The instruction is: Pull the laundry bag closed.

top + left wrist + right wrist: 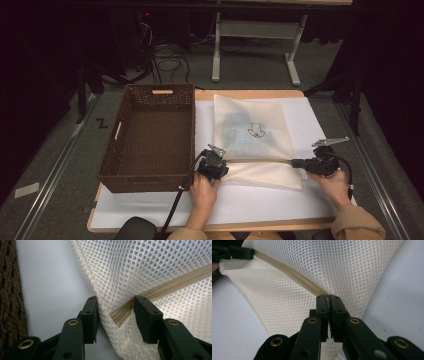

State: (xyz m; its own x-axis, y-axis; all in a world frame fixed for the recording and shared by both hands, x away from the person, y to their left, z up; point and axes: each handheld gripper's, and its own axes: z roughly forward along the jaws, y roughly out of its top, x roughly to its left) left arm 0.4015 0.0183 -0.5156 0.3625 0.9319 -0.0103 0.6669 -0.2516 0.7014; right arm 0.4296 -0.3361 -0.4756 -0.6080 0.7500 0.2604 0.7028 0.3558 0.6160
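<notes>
While we work at the table, these lines hold:
Mesh bag [252, 137]: flat on our white mat [150, 210], zipper [260, 161] near us.
Left gripper [116, 312]: jaws apart, straddling the zipper's end.
Right gripper [328, 302]: pinched onto the zipper's other end.
Wicker basket [150, 137]: just beside the bag, left, not blocking us.

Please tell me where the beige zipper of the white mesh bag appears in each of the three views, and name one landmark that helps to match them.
High view: the zipper runs across the mesh bag near its front edge, between the left gripper and the right gripper.
Left gripper view: the zipper slants from the right edge down to between the open jaws.
Right gripper view: the zipper runs from upper left down into the shut jaws.
Shared landmark: the white mat.
</notes>
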